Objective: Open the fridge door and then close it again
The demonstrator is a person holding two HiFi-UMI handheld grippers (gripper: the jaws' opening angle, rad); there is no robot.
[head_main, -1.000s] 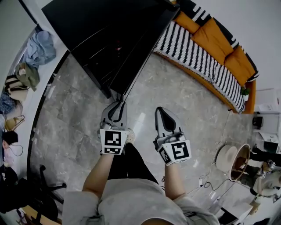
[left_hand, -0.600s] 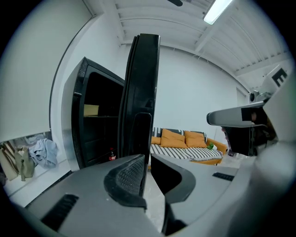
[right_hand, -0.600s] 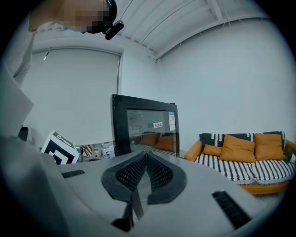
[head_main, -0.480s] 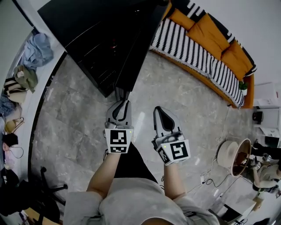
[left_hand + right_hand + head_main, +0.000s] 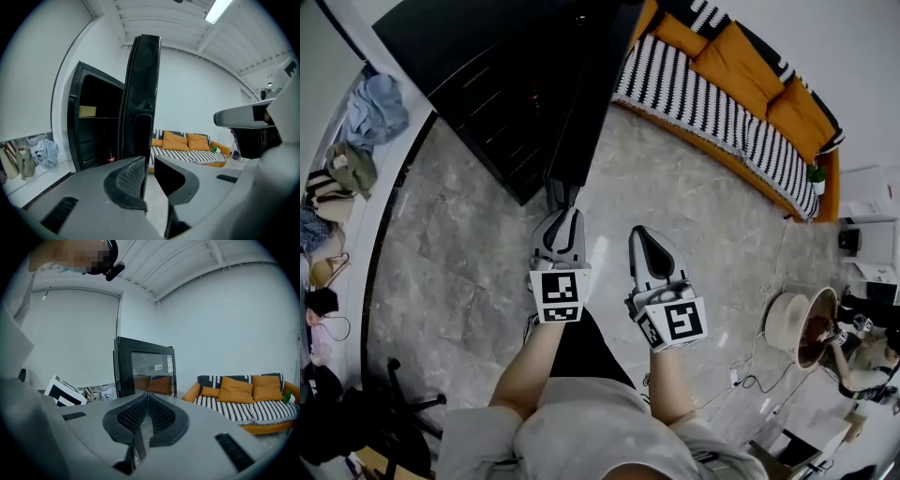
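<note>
The black fridge [image 5: 487, 56] stood at the top of my head view with its door [image 5: 592, 94] swung wide, well clear of the cabinet, the free edge running down towards the person's left tongs [image 5: 562, 211]. Along the left tongs [image 5: 149, 164] I saw the jaws parted by a moderate gap. The door's [image 5: 143, 93] tall dark edge dropped straight into that gap, close against the ribbed left pad [image 5: 129, 176], with a strip of pale floor showing between the edge and the other jaw. I could not tell whether the pad touched the door. They were not closed on anything. To the left of the door the cabinet's dark inside [image 5: 96, 136] lay exposed, with a yellowish box [image 5: 87, 111] on an upper shelf and a small dark bottle [image 5: 111, 157] low down. The right tongs [image 5: 642, 239] hung beside the left ones, apart from the door, over the grey marbled floor [image 5: 469, 253]. In their own view the right tongs [image 5: 147, 399] had both ribbed pads pressed together with nothing between them, and the fridge [image 5: 145, 371] showed beyond them as a black frame with a shiny panel. An orange sofa [image 5: 741, 103] with a striped black-and-white throw stood to the right of the fridge. A heap of clothes and bags [image 5: 366, 131] lay along the wall at the left.
</note>
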